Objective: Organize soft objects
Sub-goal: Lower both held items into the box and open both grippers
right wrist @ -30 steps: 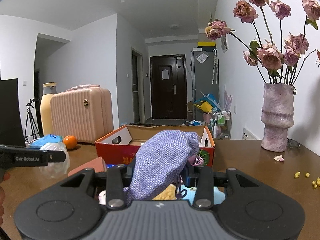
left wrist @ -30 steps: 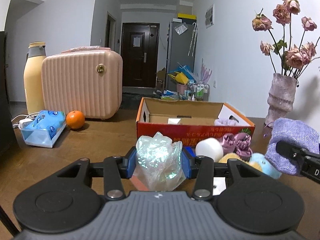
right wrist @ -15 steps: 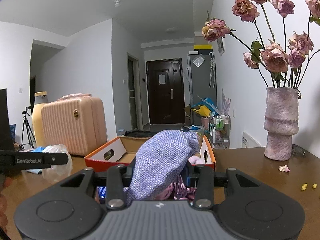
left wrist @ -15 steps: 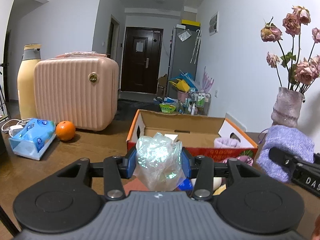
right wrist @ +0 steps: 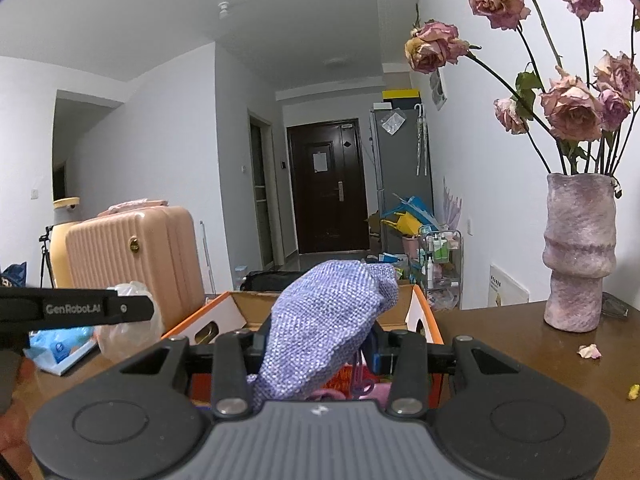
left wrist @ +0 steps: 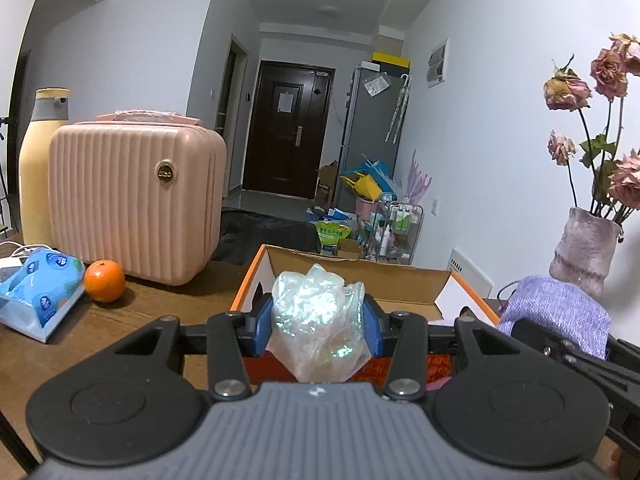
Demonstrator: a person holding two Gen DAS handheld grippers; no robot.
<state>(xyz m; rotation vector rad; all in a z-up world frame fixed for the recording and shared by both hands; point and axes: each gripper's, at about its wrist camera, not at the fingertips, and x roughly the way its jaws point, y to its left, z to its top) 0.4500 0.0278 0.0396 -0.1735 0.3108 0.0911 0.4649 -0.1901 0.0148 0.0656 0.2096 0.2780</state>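
The left tool (left wrist: 318, 330) grips a crumpled clear plastic bag (left wrist: 318, 320), held above the near edge of the orange cardboard box (left wrist: 360, 276) at 12 o'clock on the counter (left wrist: 120, 320). The right tool (right wrist: 320, 344) clamps a purple knit pouch (right wrist: 324, 324) over the same box.

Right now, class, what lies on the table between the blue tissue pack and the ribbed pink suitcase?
A round orange, beside the blue tissue pack and in front of the ribbed pink suitcase; left wrist view.

One legible mark: "GenRobot.AI", white lettering on black finger of left gripper (right wrist: 76, 309), seen left of orange cardboard box (right wrist: 216, 312). Print on blue tissue pack (left wrist: 38, 292) and box front: illegible.
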